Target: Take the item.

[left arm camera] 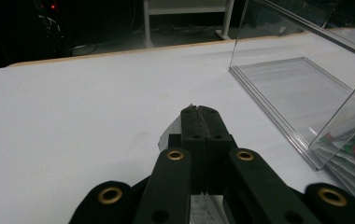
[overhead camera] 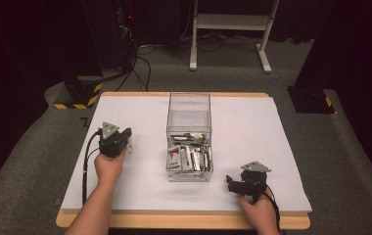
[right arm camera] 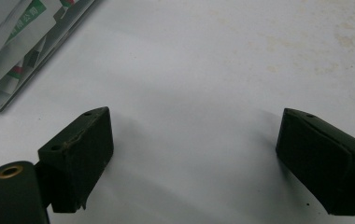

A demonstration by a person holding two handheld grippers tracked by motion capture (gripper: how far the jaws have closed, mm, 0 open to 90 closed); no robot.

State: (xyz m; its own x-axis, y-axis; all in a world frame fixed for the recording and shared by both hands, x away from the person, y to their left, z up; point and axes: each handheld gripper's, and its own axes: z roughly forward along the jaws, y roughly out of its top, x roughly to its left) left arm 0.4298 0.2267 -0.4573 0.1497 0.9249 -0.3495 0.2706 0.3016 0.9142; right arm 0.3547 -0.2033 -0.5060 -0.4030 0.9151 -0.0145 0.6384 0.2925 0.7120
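The left tongs [left arm camera: 200, 112] are pressed together on a thin white sachet [left arm camera: 172, 130], whose edge sticks out at the left of the closed jaws in the left gripper view and again below them near the bottom of that view. In the high view the left tongs [overhead camera: 125, 139] hang over the white surface [overhead camera: 252, 127], to the left of the clear plastic box [overhead camera: 189, 105] and apart from it, with a pale sliver of the sachet [overhead camera: 129, 145] showing at the tips.

The right tongs [right arm camera: 192, 163] stand wide, with bare white surface between the two black jaws; they hold nothing and touch nothing that I can see. In the high view the right tongs [overhead camera: 231, 182] sit low at the front right of the box, just beside its near corner.

The box stands in the middle of the surface. Its near half holds a loose pile of sachets [overhead camera: 190, 155] with red and green print; its far half is bare. A corner of that pile [right arm camera: 12, 42] also appears through the box wall in the right gripper view.

As I judge it, the work is sorting sachets between box and surface one at a time. One is in hand now. No other sachet lies loose on the surface, so whichever way they go, the bulk of the work seems ahead.
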